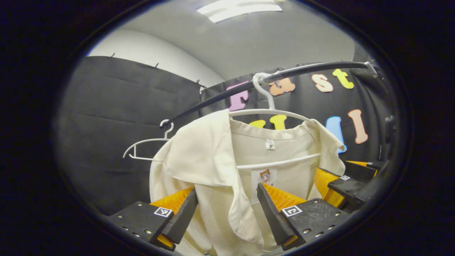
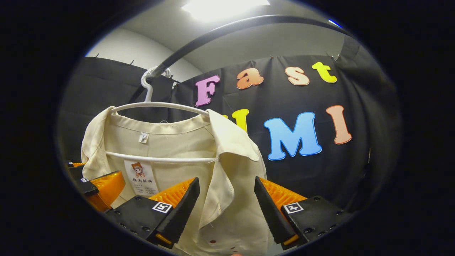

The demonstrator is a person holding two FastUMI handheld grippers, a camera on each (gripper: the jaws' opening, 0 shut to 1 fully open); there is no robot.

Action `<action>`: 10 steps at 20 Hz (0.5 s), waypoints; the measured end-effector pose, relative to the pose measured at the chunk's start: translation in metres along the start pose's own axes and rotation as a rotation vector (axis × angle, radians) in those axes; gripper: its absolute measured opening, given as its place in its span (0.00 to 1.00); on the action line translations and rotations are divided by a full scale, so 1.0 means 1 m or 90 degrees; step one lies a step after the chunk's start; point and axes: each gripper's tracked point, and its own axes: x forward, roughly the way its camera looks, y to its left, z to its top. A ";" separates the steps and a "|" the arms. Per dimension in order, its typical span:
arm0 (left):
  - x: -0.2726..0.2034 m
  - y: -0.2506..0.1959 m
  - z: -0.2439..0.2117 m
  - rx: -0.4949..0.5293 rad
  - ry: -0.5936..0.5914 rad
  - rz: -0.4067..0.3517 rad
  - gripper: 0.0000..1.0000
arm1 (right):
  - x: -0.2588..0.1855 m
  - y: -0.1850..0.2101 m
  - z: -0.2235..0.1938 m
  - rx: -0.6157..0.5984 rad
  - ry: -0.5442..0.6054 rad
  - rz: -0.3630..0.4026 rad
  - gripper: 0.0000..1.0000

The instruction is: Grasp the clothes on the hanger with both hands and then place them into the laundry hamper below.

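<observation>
My left tongs (image 1: 227,213) and right tongs (image 2: 227,209) both stand spread around the shirt (image 1: 209,160) fronts at bottom center; I should pinch both evenly before lifting off the hanger (image 1: 273,112).

Cream shirt (image 1: 213,163), white hanger (image 1: 273,112)

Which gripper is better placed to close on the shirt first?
Roughly equal, slightly left: the left gripper straddles the cream collared shirt's front panel, folded collar between open fingers. The right gripper straddles the opposite panel.
</observation>
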 end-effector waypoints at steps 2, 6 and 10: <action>0.006 0.001 -0.004 0.006 0.005 0.017 0.95 | 0.010 -0.004 -0.005 0.007 0.006 -0.011 0.97; 0.016 0.002 -0.010 0.022 0.011 0.053 0.95 | 0.029 -0.007 -0.012 0.020 0.010 -0.034 0.96; 0.018 0.012 -0.009 0.032 0.015 0.074 0.90 | 0.043 -0.005 -0.015 0.007 0.022 -0.046 0.95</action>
